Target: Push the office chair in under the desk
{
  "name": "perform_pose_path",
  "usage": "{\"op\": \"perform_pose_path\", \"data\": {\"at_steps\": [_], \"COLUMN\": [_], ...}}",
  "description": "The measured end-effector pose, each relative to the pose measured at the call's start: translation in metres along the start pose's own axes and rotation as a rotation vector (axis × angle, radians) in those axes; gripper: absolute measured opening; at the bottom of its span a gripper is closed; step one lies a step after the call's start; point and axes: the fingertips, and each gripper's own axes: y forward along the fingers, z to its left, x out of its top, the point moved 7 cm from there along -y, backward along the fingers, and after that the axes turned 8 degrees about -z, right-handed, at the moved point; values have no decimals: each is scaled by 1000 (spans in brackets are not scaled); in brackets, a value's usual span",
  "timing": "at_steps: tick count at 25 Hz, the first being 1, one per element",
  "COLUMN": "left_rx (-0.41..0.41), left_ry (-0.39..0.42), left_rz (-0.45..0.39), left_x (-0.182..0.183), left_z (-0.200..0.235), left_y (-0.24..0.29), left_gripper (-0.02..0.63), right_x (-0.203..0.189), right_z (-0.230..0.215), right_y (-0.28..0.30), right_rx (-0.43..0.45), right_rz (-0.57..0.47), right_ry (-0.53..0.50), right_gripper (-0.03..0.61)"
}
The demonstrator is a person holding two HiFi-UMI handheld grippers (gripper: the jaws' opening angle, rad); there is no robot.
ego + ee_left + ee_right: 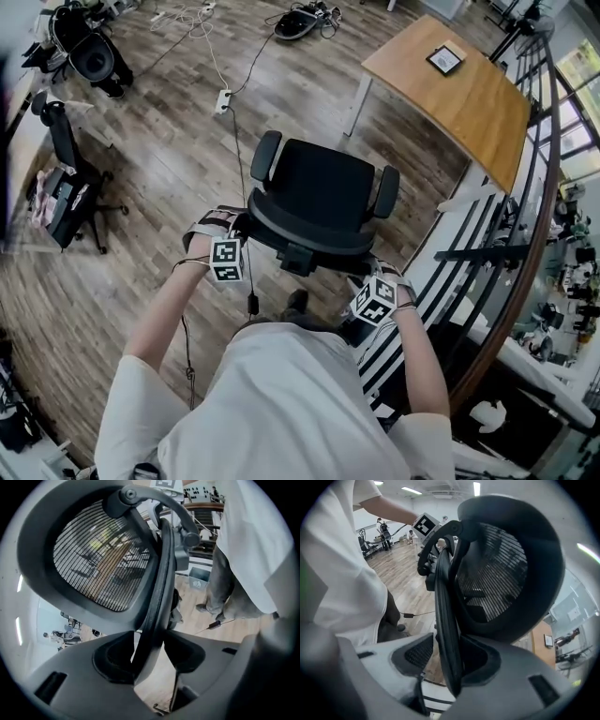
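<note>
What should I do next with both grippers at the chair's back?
Probably close both: the left gripper and right gripper stand open, each with the backrest rim between its jaws, unclamped. A hold seems wise before pushing the chair toward the desk ahead to the right.

— What lies ahead of the left gripper (225, 234)?
— A white power strip (223, 99) on the plank floor (169, 159), with a thin cable (236, 159) running from it back towards that gripper. Well out to its left stands a spare black chair (66, 169).
— And round the right gripper (380, 277)?
— A curved railing (548, 187) off to its right, and far ahead a dark framed panel (444, 59).
</note>
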Motion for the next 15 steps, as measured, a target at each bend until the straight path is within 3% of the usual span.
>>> {"op": "perform_pose_path", "data": {"at_steps": [6, 9, 15], "left_rx": [14, 22, 9], "left_ry": [61, 91, 207], "left_rz": [41, 59, 173], "left_x": [-2, -5, -15], "left_z": [2, 2, 5], "left_y": [13, 12, 24], "left_gripper": [184, 173, 124], "right_x": [-2, 0, 7], "right_z": [1, 2, 8], "right_y": [25, 24, 31], "right_rx": [6, 4, -49], "right_rz": [50, -1, -40], "right_ry": [-108, -85, -93], "right_gripper": [160, 135, 124]}}
